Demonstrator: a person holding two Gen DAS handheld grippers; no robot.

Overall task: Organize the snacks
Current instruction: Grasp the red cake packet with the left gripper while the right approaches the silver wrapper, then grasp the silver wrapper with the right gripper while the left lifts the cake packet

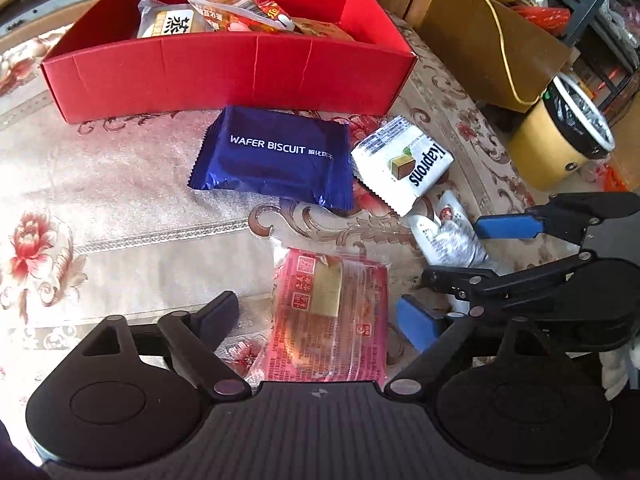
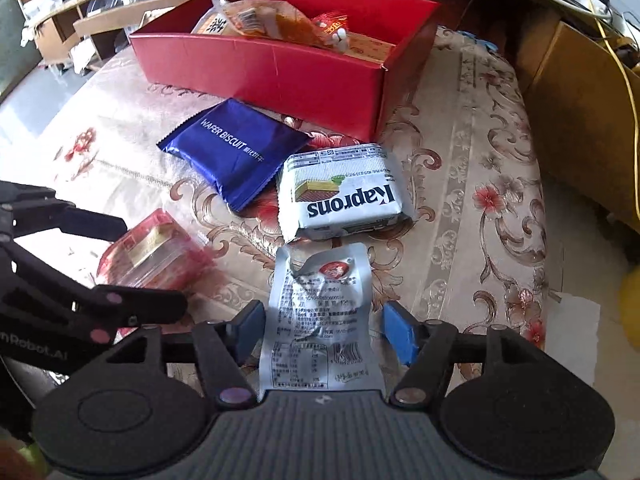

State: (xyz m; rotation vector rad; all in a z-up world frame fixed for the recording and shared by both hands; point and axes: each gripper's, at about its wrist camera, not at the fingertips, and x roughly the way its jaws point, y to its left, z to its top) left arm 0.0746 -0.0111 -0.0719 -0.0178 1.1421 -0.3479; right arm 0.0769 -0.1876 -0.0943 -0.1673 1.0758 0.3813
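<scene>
Two packets lie between spread jaws: the pink packet (image 1: 328, 312) inside the left gripper (image 1: 316, 316), the white sachet (image 2: 320, 320) inside the right gripper (image 2: 320, 332), long axis along its fingers, neither pinched. The red box (image 1: 224, 76) sits ahead, beyond both.

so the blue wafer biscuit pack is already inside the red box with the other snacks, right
Not quite: the blue wafer biscuit pack lies on the tablecloth in front of the red box, not inside it. The left wrist view shows it; other snacks are in the box.
</scene>
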